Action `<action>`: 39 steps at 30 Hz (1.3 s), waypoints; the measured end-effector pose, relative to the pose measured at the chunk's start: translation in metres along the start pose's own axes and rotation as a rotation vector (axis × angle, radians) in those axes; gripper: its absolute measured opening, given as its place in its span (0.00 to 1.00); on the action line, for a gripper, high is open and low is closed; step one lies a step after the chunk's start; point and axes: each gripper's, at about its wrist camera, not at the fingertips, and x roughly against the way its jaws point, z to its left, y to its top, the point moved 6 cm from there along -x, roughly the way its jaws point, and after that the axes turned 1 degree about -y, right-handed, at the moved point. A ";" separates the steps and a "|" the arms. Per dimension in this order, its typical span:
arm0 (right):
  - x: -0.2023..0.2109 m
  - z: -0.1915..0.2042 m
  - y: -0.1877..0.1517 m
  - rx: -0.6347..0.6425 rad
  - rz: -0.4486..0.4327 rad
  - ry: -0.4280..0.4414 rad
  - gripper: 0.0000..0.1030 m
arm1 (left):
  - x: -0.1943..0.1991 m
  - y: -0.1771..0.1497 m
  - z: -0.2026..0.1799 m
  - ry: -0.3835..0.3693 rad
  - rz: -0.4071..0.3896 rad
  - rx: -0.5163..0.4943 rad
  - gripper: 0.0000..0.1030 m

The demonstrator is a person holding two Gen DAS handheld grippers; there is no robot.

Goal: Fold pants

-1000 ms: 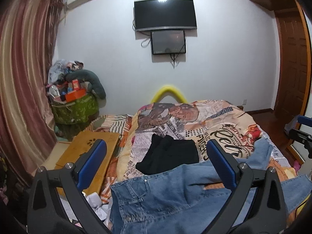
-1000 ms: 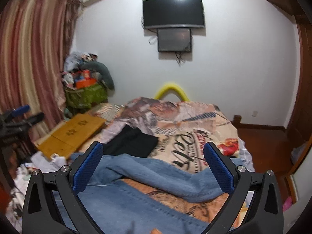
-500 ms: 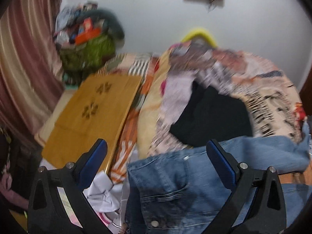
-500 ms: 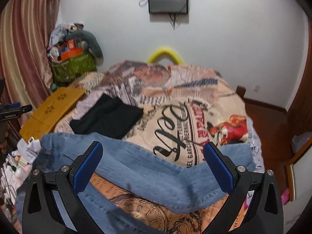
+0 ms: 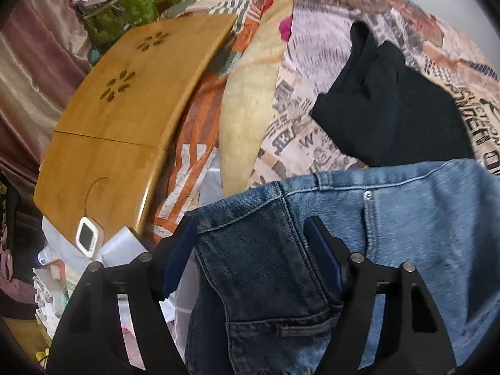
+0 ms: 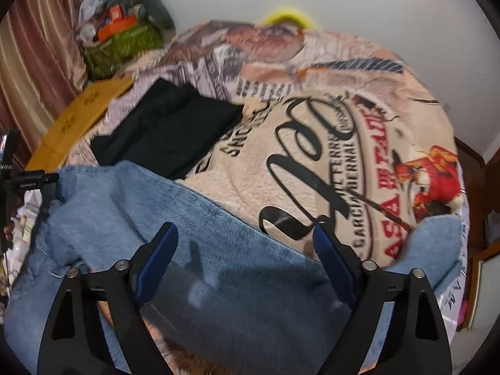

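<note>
While both views were looking across the room at the wall TV a second ago, now they're tipped right down onto the bed [image 6: 328, 143], so I'm basically at the grab stage of this fold. The jaws of both tools have just been closing in from full spread, which to me says the pinch is starting and no folding is done yet.

My left hand-held gripper [image 5: 250, 250] is over the waistband end of the blue jeans [image 5: 406, 218], at the bed's edge. The darker denim panel by the waistband sits right between the two blue pads [image 5: 179, 256], but the pads are still clearly apart, about medium-wide. I can't tell if either pad is actually touching cloth; it doesn't look clamped.

My right hand-held gripper [image 6: 243, 256] is over one jeans leg [image 6: 218, 250], which runs diagonally under it across the printed blanket. Jaws medium-wide here too, with denim filling the gap between them and nothing pinched as far as I can see. The view's a bit blurry though.

The folded black garment [image 5: 384, 112] lies just beyond the jeans, close to the waistband. The wooden lap tray [image 5: 125, 93] sits off to the left.
</note>
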 end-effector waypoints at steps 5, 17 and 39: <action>-0.014 0.006 0.000 0.037 -0.012 -0.002 0.68 | -0.011 0.003 -0.002 -0.029 -0.016 0.023 0.61; -0.009 0.029 -0.007 0.057 -0.039 0.025 0.11 | 0.004 -0.003 -0.015 -0.085 -0.045 0.040 0.17; 0.103 0.016 0.032 0.037 -0.319 -0.110 0.05 | 0.164 0.069 -0.020 -0.027 -0.417 -0.035 0.00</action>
